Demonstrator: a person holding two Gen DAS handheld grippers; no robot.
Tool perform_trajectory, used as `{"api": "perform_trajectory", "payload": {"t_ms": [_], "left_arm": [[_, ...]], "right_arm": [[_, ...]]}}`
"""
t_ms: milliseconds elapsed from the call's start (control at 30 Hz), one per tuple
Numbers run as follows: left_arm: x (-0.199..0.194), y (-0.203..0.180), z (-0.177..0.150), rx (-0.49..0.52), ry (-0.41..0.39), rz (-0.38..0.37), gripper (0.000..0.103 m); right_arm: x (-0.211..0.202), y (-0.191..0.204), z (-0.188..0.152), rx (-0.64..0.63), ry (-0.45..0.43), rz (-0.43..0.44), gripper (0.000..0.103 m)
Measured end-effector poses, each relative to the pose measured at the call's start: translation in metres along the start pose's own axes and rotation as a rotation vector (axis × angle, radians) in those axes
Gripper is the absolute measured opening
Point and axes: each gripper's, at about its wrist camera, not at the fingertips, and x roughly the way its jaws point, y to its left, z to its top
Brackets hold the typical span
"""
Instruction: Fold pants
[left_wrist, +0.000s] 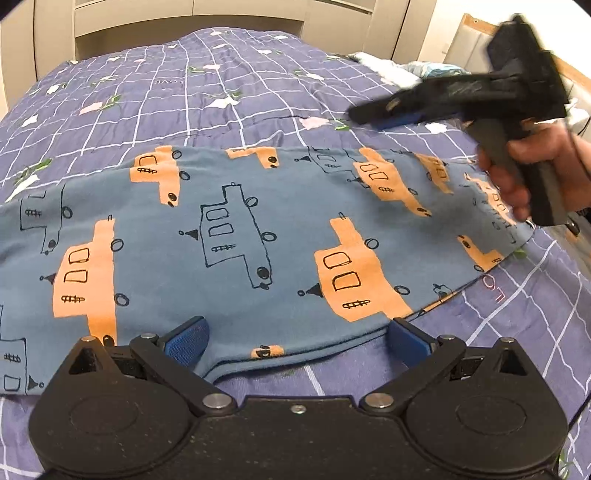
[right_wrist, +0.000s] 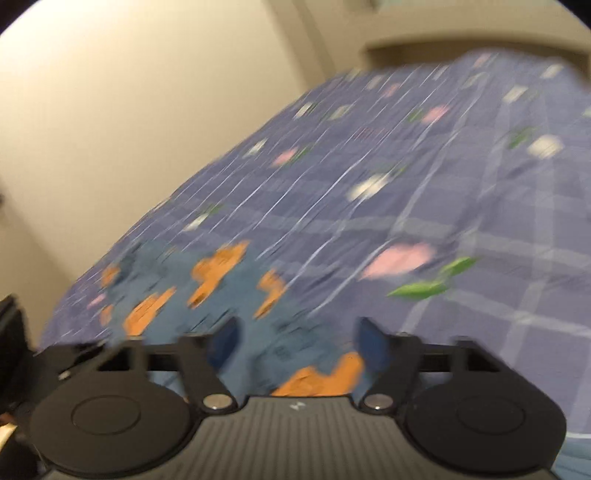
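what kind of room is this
Most likely a bedroom. The pants lie spread on a bed covered by a purple checked quilt with a flower print. Behind the bed stand pale cupboard panels, probably a wardrobe, and more bedding or clothes are heaped at the far right.

Soft matt knit pants (left_wrist: 258, 229) on quilted cotton bedspread (left_wrist: 184, 92); matt black plastic left tool (left_wrist: 297, 341), textured blue pads (left_wrist: 186, 341).

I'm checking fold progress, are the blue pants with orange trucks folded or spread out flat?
Folded. The blue pants with orange trucks show stacked layered edges near the open left gripper.
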Motion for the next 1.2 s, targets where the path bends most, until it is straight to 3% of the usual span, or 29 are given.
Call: {"api": "perform_trajectory", "payload": {"t_ms": [100,200,300,400,567,667,800,867,1033,1200], "left_arm": [[0.001,0.000,0.003,0.004,0.013,0.002,0.103],[-0.001,0.000,0.004,-0.005,0.009,-0.003,0.103],[-0.007,0.003,0.012,-0.056,-0.002,-0.024,0.103],[-0.014,-0.003,0.031,-0.099,-0.036,-0.089,0.103],[0.003,-0.055,0.070,-0.001,-0.040,-0.219,0.103],[0.025,-0.090,0.080,0.045,-0.015,-0.298,0.103],[0.046,-0.116,0.080,0.065,0.009,-0.374,0.102],[0.053,-0.126,0.081,0.110,0.020,-0.379,0.102],[0.067,-0.141,0.086,0.168,0.045,-0.378,0.102],[0.089,-0.129,0.100,0.090,0.122,-0.470,0.102]], "right_arm": [[-0.035,-0.001,-0.005,0.024,-0.063,-0.002,0.091],[-0.073,-0.005,-0.019,0.081,-0.115,-0.017,0.103],[-0.122,-0.011,-0.046,0.194,-0.192,-0.055,0.103],[-0.159,-0.014,-0.079,0.299,-0.235,-0.072,0.103],[-0.223,-0.017,-0.147,0.494,-0.319,-0.156,0.103],[-0.241,-0.031,-0.187,0.696,-0.398,-0.187,0.103],[-0.246,-0.061,-0.221,0.984,-0.563,-0.087,0.103],[-0.240,-0.074,-0.228,1.059,-0.594,-0.075,0.101],[-0.231,-0.096,-0.218,0.993,-0.514,-0.172,0.096],[-0.218,-0.110,-0.209,0.914,-0.475,-0.199,0.091]]}}
